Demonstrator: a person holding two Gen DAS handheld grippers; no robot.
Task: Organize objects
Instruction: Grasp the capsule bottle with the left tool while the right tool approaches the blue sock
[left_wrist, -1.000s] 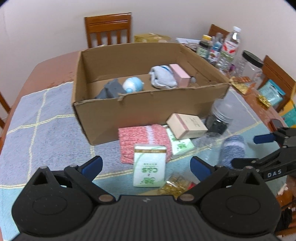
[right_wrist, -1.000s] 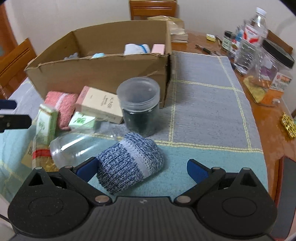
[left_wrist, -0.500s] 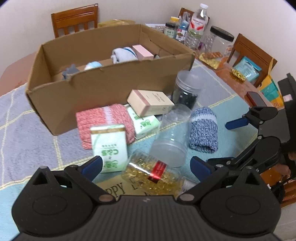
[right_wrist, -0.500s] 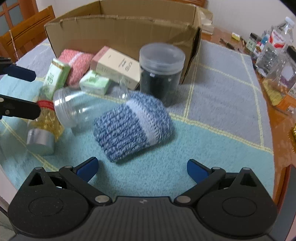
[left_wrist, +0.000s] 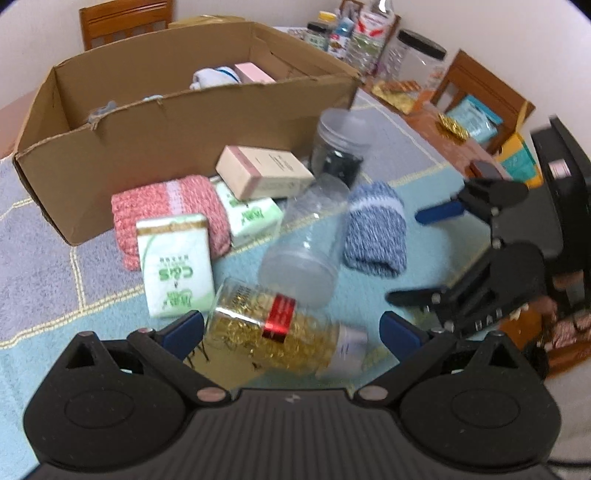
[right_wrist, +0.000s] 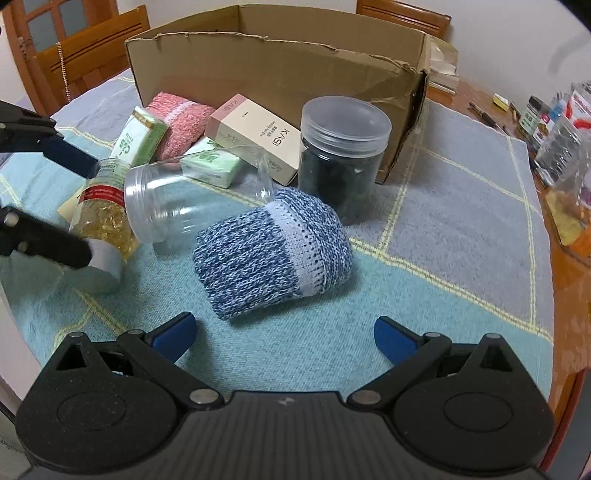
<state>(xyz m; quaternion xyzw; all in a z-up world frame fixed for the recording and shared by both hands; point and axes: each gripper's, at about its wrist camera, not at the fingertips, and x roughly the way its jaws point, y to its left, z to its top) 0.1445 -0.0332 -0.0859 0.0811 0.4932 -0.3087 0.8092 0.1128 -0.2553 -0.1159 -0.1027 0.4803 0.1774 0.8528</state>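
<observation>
The left gripper (left_wrist: 291, 326) hung spread wide over a toppled jar of gold capsules (left_wrist: 273, 332), gripping nothing. The right gripper (right_wrist: 284, 334) was also spread and empty, just short of the blue knitted roll (right_wrist: 271, 251) lying on the mat (right_wrist: 461, 206) before the cardboard box (right_wrist: 280, 62)

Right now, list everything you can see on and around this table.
cardboard box: one, brown, open, back of mat
knitted roll: one, blue, lying nearest right gripper
knitted roll: one, pink, against the box
dark jar: one, clear lid, upright
empty jar: one, clear, on its side
capsule bottle: one, golden, on its side
green packs: two, near pink roll
KAS carton: one, cream
mat: blue-grey
left gripper: fingers open, around capsule bottle
right gripper: fingers open
</observation>
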